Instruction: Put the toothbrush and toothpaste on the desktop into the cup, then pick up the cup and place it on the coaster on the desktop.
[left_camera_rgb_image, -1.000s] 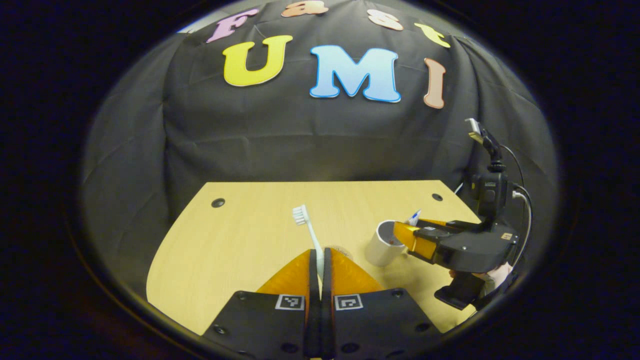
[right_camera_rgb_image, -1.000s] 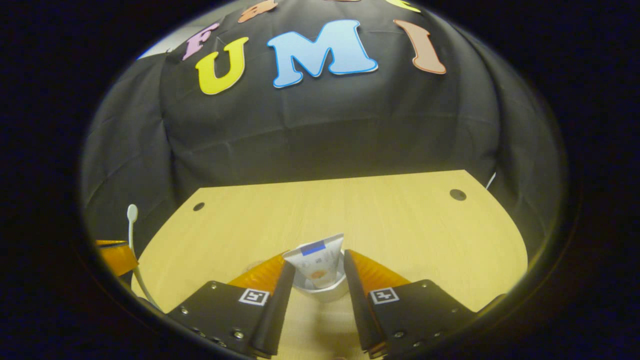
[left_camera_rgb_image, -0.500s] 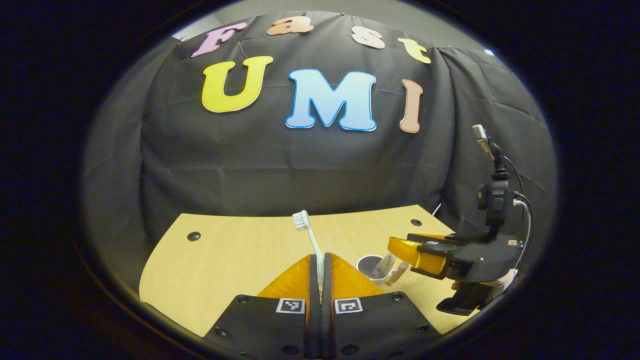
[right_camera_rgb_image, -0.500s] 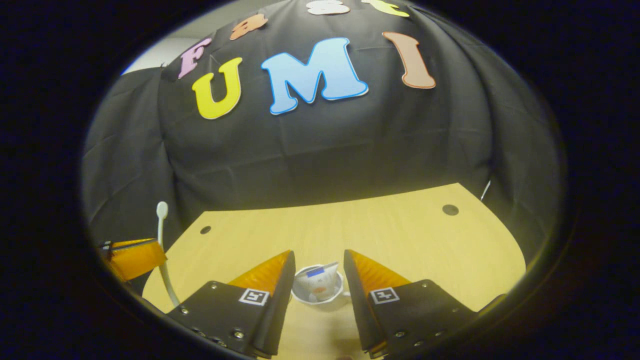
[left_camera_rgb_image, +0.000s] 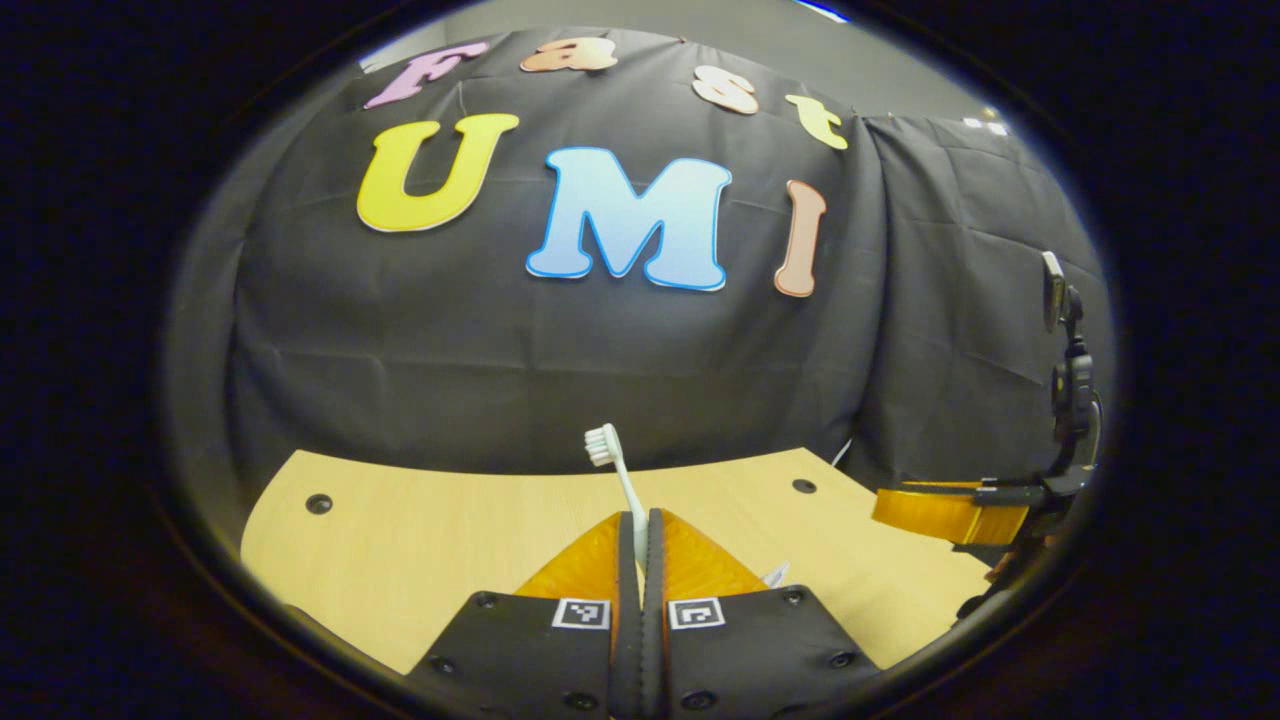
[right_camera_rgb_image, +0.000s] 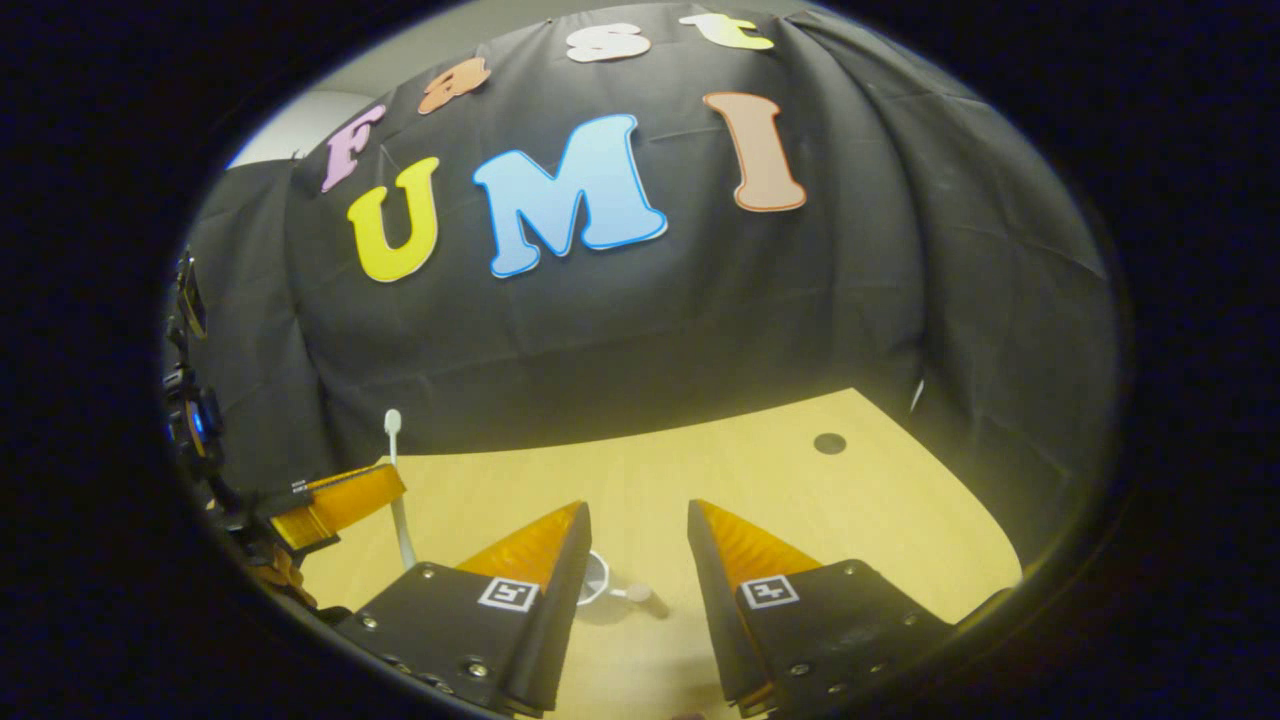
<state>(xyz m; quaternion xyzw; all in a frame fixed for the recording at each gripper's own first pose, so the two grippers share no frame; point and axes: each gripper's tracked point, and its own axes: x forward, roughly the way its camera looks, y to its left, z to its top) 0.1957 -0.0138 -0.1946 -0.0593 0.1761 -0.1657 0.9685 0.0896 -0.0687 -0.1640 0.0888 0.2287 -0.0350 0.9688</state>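
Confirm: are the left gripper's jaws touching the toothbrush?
Touching. The left gripper view shows the left gripper with its jaws closed together on the toothbrush handle, the bristled head sticking up above them, off the desktop.

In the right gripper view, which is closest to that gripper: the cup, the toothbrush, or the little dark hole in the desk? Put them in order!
From the right gripper:
1. The cup, low between its open fingers.
2. The toothbrush, off to the left, upright in the left gripper.
3. The dark hole, far right on the desk.
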